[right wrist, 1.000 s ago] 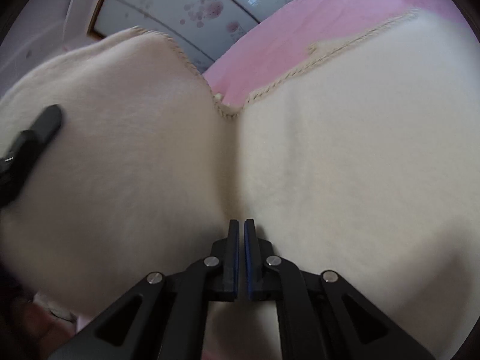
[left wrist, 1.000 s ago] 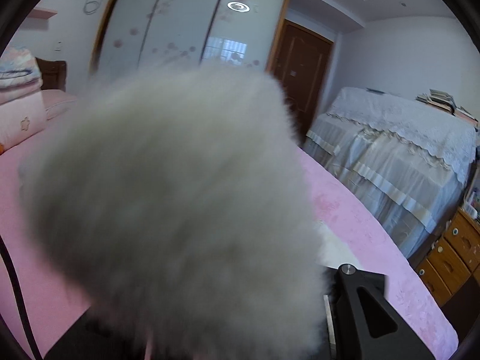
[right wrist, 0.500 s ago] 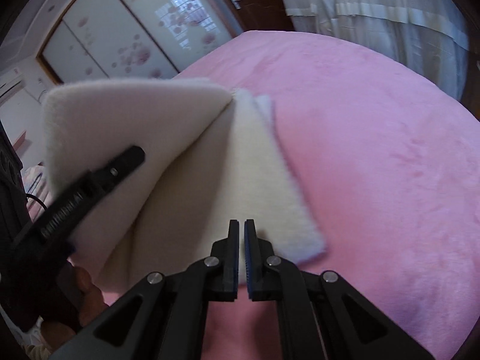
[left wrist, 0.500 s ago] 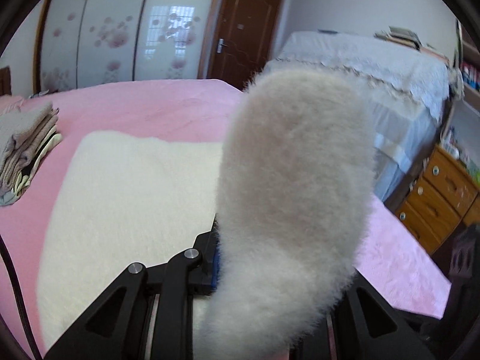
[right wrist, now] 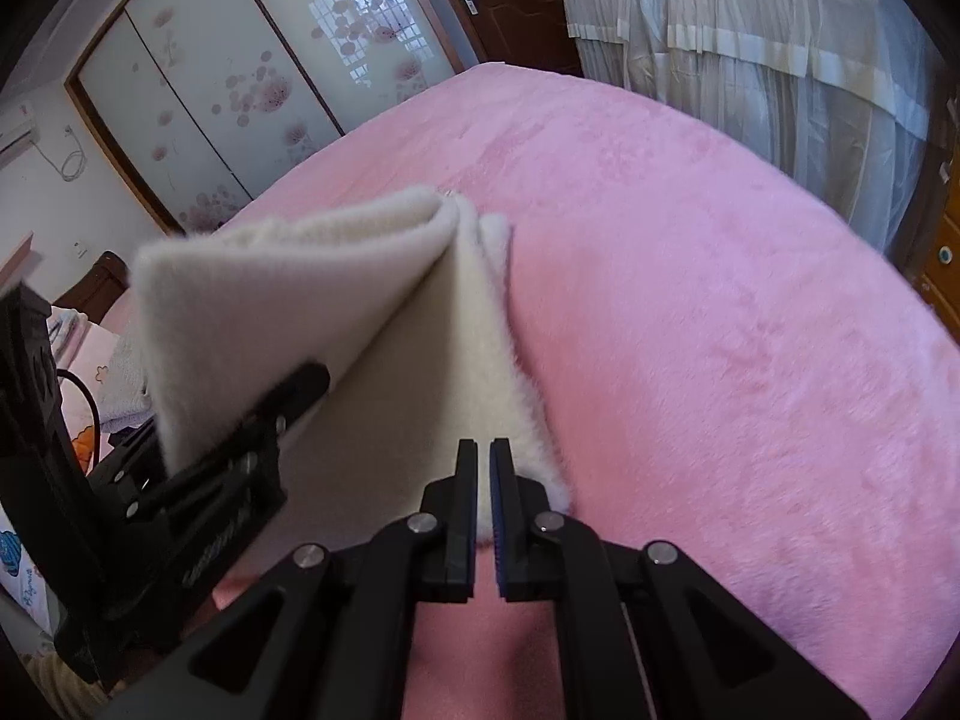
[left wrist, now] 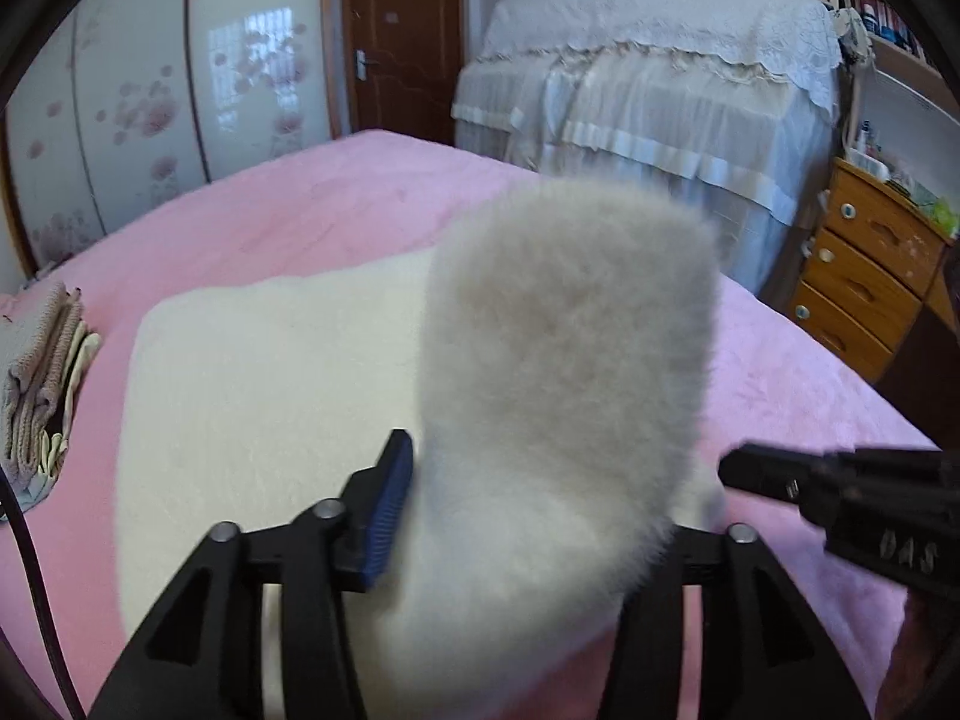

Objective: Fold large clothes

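A cream fleece garment (left wrist: 258, 396) lies flat on the pink bed (left wrist: 312, 204). One flap of it (left wrist: 564, 372) stands upright between the fingers of my left gripper (left wrist: 540, 480). The jaws are opening; the blue left pad (left wrist: 387, 510) sits at the flap's edge and the other finger is hidden behind the fleece. The right wrist view shows the same flap (right wrist: 288, 288) leaning against a left finger (right wrist: 294, 390). My right gripper (right wrist: 485, 456) hovers over the garment's near corner (right wrist: 540, 474). Its jaws are just parting, with a narrow gap and nothing in it.
A stack of folded clothes (left wrist: 42, 396) lies at the bed's left side, with a black cable (left wrist: 30, 570) beside it. A wooden chest of drawers (left wrist: 864, 288) and furniture under a lace cover (left wrist: 648, 90) stand to the right. Pink bed (right wrist: 720, 300) stretches right of the garment.
The left gripper brought the flap down over the lying garment and its jaws spread apart. The right gripper drew back off the fleece to its near corner.
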Tool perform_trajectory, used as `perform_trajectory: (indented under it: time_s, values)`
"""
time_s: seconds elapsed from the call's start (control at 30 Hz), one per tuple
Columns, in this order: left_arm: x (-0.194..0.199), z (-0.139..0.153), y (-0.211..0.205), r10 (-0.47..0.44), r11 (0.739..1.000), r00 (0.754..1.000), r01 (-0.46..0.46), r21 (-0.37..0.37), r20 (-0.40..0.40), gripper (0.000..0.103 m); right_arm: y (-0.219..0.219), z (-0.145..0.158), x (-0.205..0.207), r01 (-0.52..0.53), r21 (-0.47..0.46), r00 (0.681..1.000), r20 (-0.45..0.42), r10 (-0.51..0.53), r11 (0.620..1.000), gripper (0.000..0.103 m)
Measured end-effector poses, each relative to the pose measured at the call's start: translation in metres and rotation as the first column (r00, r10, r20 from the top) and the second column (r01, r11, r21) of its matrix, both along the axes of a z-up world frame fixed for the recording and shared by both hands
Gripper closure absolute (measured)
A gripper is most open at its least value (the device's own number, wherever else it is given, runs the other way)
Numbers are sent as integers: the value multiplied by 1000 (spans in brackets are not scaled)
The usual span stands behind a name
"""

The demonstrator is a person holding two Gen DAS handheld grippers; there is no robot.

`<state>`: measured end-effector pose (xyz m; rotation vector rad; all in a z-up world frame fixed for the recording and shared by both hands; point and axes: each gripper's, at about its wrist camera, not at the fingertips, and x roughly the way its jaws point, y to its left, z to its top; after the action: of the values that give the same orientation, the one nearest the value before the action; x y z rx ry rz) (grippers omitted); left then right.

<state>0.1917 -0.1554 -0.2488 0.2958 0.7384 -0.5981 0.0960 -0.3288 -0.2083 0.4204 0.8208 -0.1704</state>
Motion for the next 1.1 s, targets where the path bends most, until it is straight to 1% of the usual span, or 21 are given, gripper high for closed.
perform_trajectory:
  time_s: [0.03,0.07,0.1,0.13,0.2,0.23,0.27,0.33,0.37,0.43,0.53,0.57,0.63,0.7,0.73,0.83,0.87,0.9,0.97,1.03,1.1]
  values:
    - [-1,9,5,-22,1000,999,21,-13,-42,45,-2,8,1,3,6,1000,-6,-3,1000,86]
    - [-3,18,10,-30,999,997,28,-26,-67,38,-3,19,0,9,13,1000,-11,-9,1000,70]
    - [-4,28,17,-34,999,995,31,-36,-90,36,-4,28,-2,21,10,1000,-13,-21,1000,55]
    - [-6,39,24,-38,999,993,34,-43,-112,35,-3,40,-4,30,4,1000,-5,-30,1000,51]
    - [-7,59,42,-30,998,990,23,-57,-135,35,-3,58,-5,26,11,1000,13,-26,1000,49]
    - [-7,70,53,-6,998,990,-4,-68,-139,31,-4,67,-4,18,24,1000,24,-18,1000,49]
    - [-4,80,66,23,996,989,-35,-82,-149,27,-4,76,-2,7,37,999,32,-8,999,49]
    - [8,94,88,98,988,979,-116,-97,-179,26,1,90,5,-36,46,999,38,35,998,49]
    - [15,97,101,137,982,969,-161,-103,-204,26,6,95,13,-69,36,997,33,68,997,49]
    - [33,94,129,232,961,937,-263,-89,-259,26,19,98,31,-132,0,991,12,132,991,49]
    - [58,74,164,323,920,873,-380,-93,-366,26,36,86,57,-209,-23,977,-42,208,978,49]
    - [65,65,173,339,911,852,-403,-88,-400,26,41,77,68,-235,-29,970,-71,232,972,49]
    - [74,48,181,359,904,828,-423,-61,-431,26,49,58,85,-264,-32,958,-124,258,964,52]
    - [82,31,180,354,909,821,-415,-42,-447,26,51,40,98,-298,-46,943,-169,287,953,80]
    - [86,22,179,351,912,814,-410,-29,-464,26,48,34,99,-301,-45,940,-181,289,952,81]
    - [94,-2,164,310,927,788,-374,-14,-531,26,30,20,93,-252,-12,951,-190,245,968,87]
    - [93,-7,159,295,932,787,-363,-19,-542,26,24,19,86,-232,2,956,-183,228,973,88]
    - [91,-9,154,283,935,791,-353,-26,-542,26,20,18,81,-216,9,961,-178,214,976,89]
    - [85,-12,145,283,942,814,-335,-13,-508,26,18,19,66,-193,-9,968,-164,189,981,95]
    - [80,-13,138,282,948,835,-318,2,-472,26,19,17,53,-159,-24,977,-149,154,987,95]
    - [76,-17,132,281,952,847,-306,18,-451,25,20,0,52,-135,-31,976,-175,128,990,95]
